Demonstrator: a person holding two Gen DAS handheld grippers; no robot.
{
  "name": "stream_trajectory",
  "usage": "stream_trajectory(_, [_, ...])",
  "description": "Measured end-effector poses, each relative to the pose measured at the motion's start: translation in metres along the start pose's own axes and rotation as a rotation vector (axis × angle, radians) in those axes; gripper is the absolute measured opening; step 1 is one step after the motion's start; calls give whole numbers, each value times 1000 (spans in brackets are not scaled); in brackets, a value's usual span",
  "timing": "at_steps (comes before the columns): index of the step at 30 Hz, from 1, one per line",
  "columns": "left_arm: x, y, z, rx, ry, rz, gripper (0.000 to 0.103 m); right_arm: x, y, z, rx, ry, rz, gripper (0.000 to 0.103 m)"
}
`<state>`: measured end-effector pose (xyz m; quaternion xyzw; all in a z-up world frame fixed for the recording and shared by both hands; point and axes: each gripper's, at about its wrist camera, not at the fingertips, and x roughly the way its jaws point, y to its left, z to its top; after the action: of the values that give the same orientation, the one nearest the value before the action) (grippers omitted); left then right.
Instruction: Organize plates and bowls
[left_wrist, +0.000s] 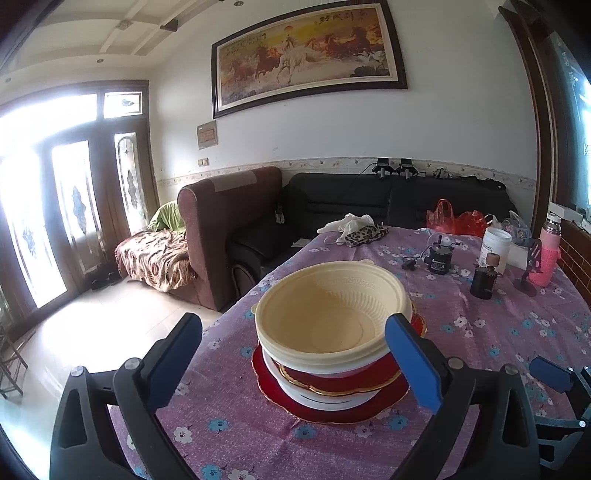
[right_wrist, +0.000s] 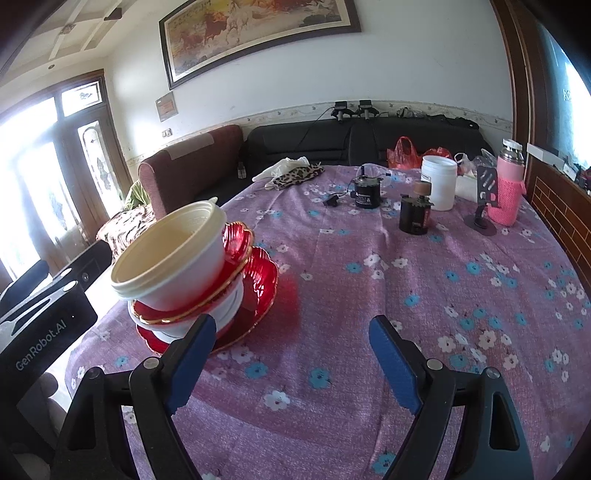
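Observation:
A stack stands on the purple flowered tablecloth. From the bottom it holds a large red plate, a white bowl, a smaller red plate with a gold rim and a cream plastic bowl on top, tilted. The same stack shows at the left of the right wrist view, with the cream bowl leaning over the red plates. My left gripper is open, its blue pads on either side of the stack, not touching. My right gripper is open and empty over bare cloth, right of the stack.
At the table's far side stand a white jar, a dark bottle, a black round device, a pink flask, red bags and a leopard-print pouch. Sofas stand beyond the table edge.

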<state>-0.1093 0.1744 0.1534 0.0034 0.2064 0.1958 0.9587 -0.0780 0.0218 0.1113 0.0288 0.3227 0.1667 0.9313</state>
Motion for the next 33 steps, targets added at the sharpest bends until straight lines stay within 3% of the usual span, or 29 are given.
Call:
stream_trajectory(16, [-56, -19, 5, -34, -265, 39, 103, -16, -2, -13, -67, -67, -9, 89])
stream_trajectory(19, [-54, -20, 8, -36, -238, 9, 103, -17, 0, -12, -73, -73, -6, 89])
stream_trajectory(23, [-37, -12, 11, -86, -139, 5, 103, -16, 2, -14, -80, -71, 1, 91])
stream_trajectory(26, [-31, -6, 9, -94, -121, -18, 103, -15, 5, -16, -81, -67, 4, 91])
stream_trajectory(28, [-26, -4, 8, -92, -97, -50, 103, -14, 8, -18, -92, -65, -2, 91])
stream_trajectory(33, [7, 5, 0, -122, 76, -176, 103, -7, 27, -18, -152, -48, 2, 91])
